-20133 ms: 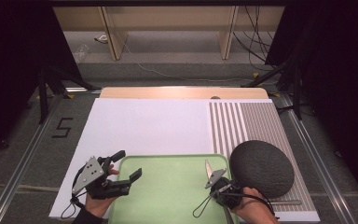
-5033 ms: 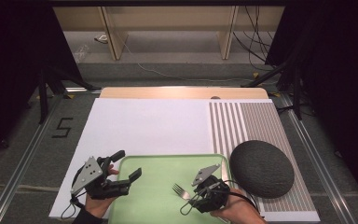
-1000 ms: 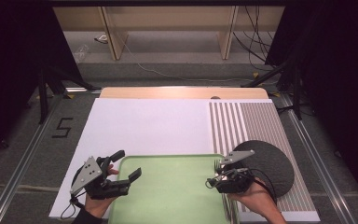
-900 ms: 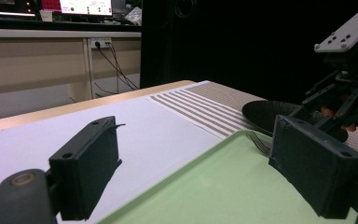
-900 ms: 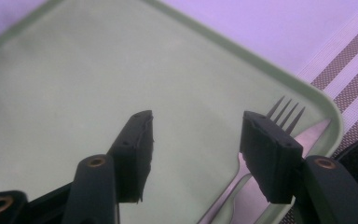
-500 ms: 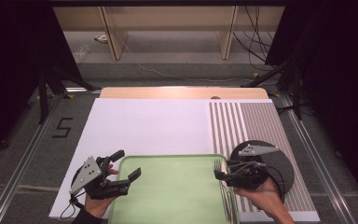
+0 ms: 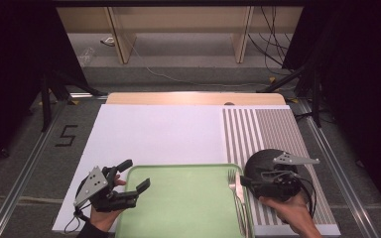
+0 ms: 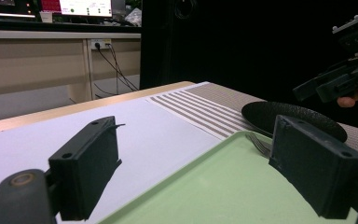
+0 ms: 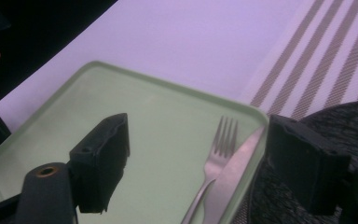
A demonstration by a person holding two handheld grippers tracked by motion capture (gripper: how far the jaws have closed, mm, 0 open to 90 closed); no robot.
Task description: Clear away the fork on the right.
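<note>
High view: the right claw (image 7: 246,181) hovers wide and empty beside the black plate (image 7: 263,161); a careless sweep could knock the knife (image 7: 239,186) off the tray (image 7: 183,198) rim.

Left gripper view: the left claw (image 8: 205,172) gapes idle, fork (image 8: 259,143) ahead.

Right gripper view: fork (image 9: 216,154) and knife (image 9: 235,170) lie between the spread jaws.

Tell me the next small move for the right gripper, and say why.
Probably lower the right gripper onto the black plate and close on its rim. Its jaws are open and empty above the plate's near edge, while the fork and knife already lie in the green tray.
</note>
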